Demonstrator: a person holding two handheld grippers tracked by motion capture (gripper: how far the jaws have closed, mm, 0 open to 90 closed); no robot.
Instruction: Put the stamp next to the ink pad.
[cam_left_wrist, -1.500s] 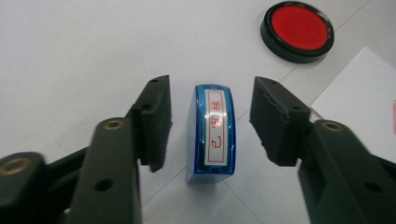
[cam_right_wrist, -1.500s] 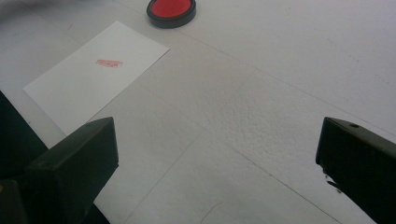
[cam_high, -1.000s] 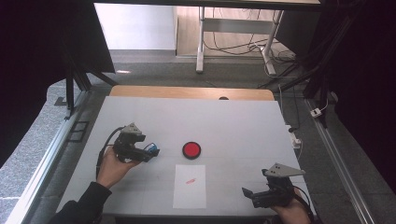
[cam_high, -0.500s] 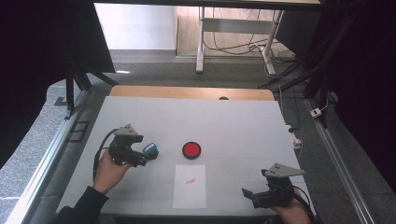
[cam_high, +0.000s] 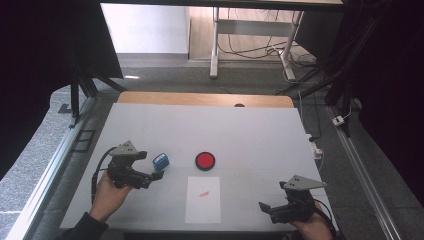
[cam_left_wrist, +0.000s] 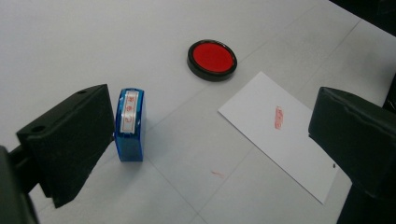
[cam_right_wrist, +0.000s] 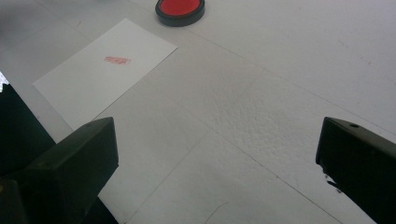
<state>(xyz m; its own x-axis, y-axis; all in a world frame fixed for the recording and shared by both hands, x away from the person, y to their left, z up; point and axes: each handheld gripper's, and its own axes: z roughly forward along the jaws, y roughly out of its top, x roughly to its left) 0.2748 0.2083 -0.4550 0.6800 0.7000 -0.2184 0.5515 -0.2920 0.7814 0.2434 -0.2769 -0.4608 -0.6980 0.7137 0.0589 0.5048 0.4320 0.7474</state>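
Evidently the stamping step is over and the release is in hand: the sheet of paper (cam_high: 203, 199) already bears a red imprint (cam_left_wrist: 278, 117), and the blue stamp (cam_left_wrist: 130, 124) stands on the table (cam_high: 250, 130), left of the red ink pad (cam_high: 205, 160) and beyond the sheet's left corner. The left gripper (cam_high: 153, 175) has just been opening its jaws; they now stand wide apart. In the left gripper view the stamp sits just inside one jaw, close against it or barely touching, with a broad gap to the other, so nothing is clamped. The right gripper (cam_high: 265, 206) rests near the table's front right corner, its jaws also spread wide over bare tabletop, holding nothing. The next move probably calls for drawing the left gripper straight back from the stamp, clearing the near jaw without tipping the stamp over.
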